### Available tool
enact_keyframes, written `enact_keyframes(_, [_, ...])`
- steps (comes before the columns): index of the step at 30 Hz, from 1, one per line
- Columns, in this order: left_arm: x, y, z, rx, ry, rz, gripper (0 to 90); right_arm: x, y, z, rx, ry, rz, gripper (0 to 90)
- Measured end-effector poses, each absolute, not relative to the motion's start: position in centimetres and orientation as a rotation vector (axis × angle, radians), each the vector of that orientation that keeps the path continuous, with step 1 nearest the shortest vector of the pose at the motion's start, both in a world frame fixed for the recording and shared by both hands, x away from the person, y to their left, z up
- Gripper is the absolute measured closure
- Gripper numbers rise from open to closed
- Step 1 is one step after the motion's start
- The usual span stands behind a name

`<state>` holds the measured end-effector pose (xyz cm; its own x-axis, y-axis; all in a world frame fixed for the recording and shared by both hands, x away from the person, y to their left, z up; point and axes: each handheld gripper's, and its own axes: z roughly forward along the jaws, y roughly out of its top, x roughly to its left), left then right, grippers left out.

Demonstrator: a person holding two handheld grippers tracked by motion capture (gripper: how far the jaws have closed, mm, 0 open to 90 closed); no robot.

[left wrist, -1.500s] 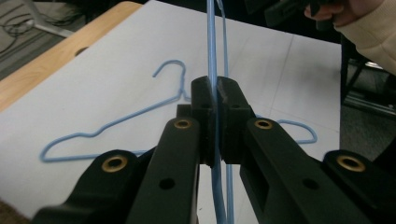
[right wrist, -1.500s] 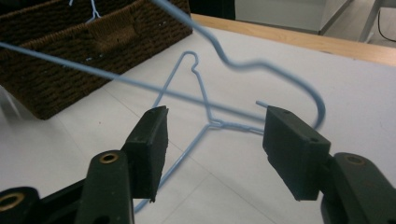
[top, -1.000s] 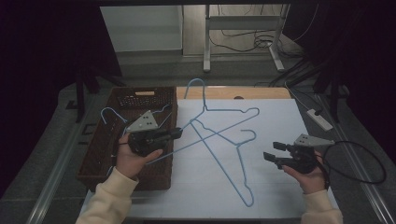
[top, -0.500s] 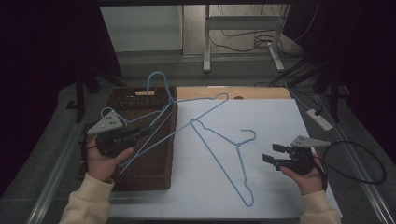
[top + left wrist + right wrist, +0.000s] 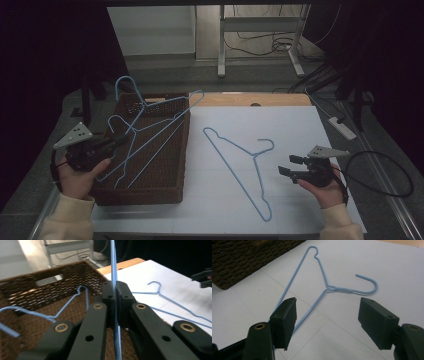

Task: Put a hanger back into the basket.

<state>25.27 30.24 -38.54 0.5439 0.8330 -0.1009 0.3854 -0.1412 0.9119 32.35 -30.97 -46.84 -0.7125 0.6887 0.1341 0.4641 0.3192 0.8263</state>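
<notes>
Blue wire hanger (image 5: 150, 131), pinched in the left gripper (image 5: 112, 142), should lower flat into the basket (image 5: 145, 192) at frame left; right gripper (image 5: 289, 166) fingers spread.

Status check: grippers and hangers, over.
Left gripper shut on held hanger over basket. Right gripper open beside table hanger. Nothing in the way.

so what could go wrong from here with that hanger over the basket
1. The left tool pinches the held hanger on one thin wire, so it may swivel or slip between the jaws.
2. Its hook sticks out past the basket's far rim, so it could catch there when lowered.
3. Another hanger already lies in the basket; the two wires may tangle.
</notes>
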Motion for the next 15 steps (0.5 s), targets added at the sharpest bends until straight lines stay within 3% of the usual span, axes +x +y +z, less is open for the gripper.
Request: enact_keyframes(15, [25.1, 32.8, -39.8, 1.716, 1.148, 0.596, 86.6, 32.5, -30.8, -47.1, 1.042, 2.361, 1.332, 31.7])
